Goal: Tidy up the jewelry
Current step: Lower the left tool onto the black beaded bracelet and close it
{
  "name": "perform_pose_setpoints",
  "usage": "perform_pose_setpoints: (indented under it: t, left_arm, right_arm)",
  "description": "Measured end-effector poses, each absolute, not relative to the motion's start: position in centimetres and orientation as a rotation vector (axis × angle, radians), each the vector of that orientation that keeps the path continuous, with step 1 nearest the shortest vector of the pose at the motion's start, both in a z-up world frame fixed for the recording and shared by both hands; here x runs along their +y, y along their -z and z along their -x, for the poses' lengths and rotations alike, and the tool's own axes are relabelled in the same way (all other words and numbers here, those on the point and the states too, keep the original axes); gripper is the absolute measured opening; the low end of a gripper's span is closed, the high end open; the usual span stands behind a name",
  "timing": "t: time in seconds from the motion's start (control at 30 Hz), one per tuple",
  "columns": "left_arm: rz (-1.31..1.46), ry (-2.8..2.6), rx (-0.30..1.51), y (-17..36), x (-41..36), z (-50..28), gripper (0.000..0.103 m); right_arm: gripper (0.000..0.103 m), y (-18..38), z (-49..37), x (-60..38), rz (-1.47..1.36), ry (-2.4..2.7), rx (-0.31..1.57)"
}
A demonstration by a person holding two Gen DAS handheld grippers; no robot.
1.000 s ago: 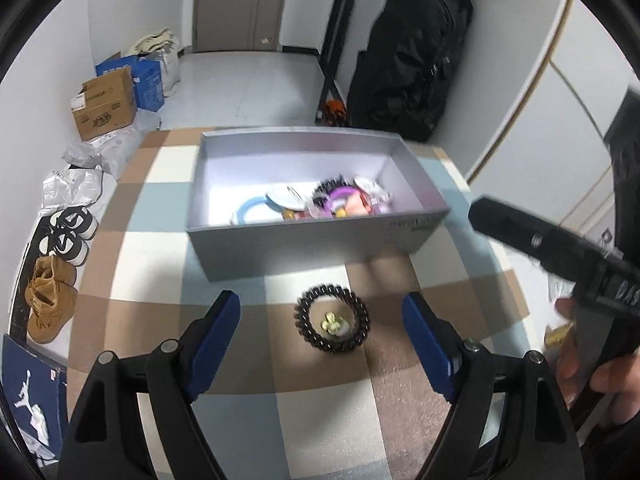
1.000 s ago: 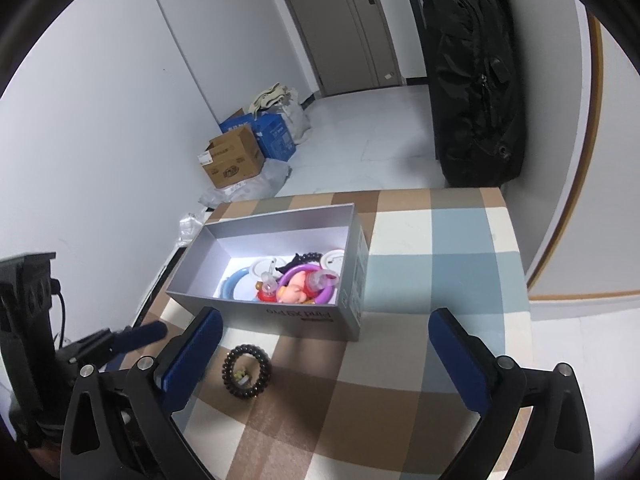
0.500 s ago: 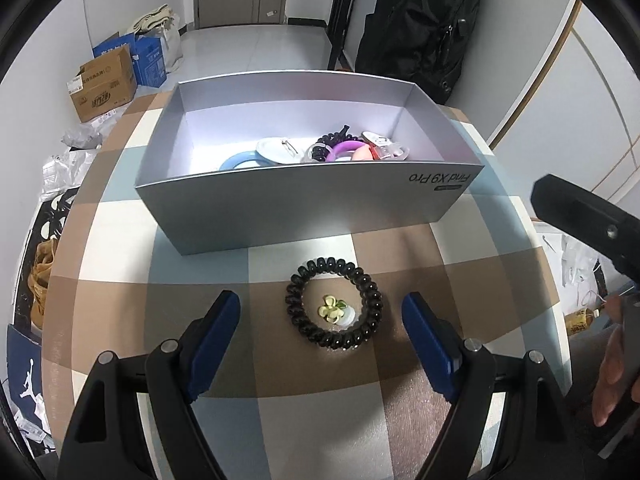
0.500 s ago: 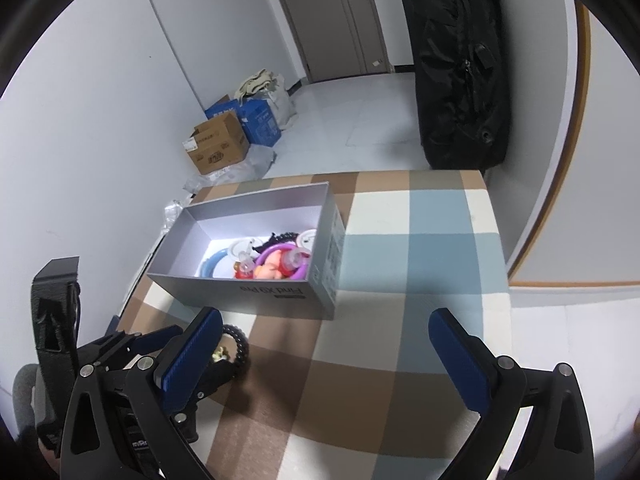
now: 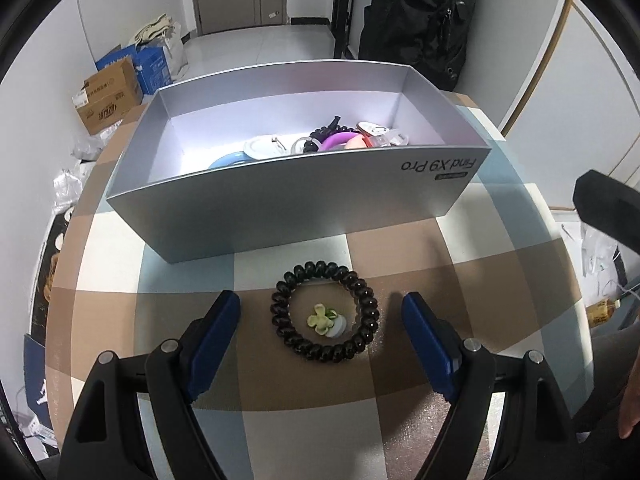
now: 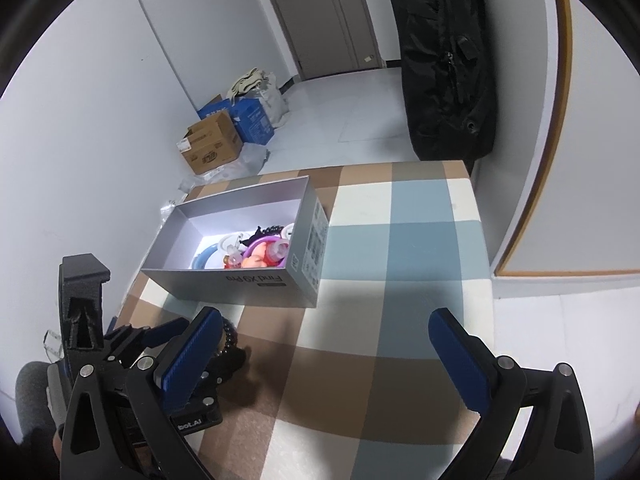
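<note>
Left gripper (image 5: pixel 322 320) (jaws wide) astride spiral bracelet (image 5: pixel 325 313)

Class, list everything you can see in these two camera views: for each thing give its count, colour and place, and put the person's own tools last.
Spiral hair tie: one, black, on the table in front of the box.
Flower clip: one, yellow-green and white, inside the hair tie's ring.
Box: one, silver-grey, open, on the table, holding mixed jewelry.
Table: one, checked brown, blue and cream.
Cardboard carton: one, brown, on the floor by the wall.
Bag: one, black, beyond the table.
Left tool: one, black with blue pads, open either side of the hair tie.
Right tool: one, same colours, open over the table.
</note>
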State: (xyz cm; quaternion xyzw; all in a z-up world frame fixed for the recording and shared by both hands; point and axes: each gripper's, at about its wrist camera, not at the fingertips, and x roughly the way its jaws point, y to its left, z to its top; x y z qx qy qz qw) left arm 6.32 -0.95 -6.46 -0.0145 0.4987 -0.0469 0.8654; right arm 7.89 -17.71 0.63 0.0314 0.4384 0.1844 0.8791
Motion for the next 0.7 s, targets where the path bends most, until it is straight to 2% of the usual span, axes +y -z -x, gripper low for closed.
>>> perform_pose_setpoints:
  t: [0.03,0.1,0.23,0.43,0.7]
  left_arm:
    - [0.011,0.078,1.037,6.4,-1.0,-6.1,0.068]
    - [0.009,0.081,1.033,6.5,-1.0,-6.2,0.067]
    - [0.013,0.093,1.025,6.2,-0.9,-6.3,0.047]
    - [0.048,0.104,1.029,6.2,-0.3,-6.3,0.041]
    - [0.168,0.16,1.039,6.0,0.6,-6.5,0.039]
  right_arm:
    - [0.103,-0.6,-7.9,-17.7,-0.065,-0.384,0.914]
    - [0.103,-0.6,-7.8,-17.9,-0.063,-0.382,0.912]
    - [0.103,-0.5,-7.6,-18.1,-0.065,-0.376,0.909]
    - [0.103,-0.5,-7.6,-18.4,-0.074,-0.367,0.91]
    - [0.103,-0.2,-7.4,-17.9,-0.053,-0.37,0.919]
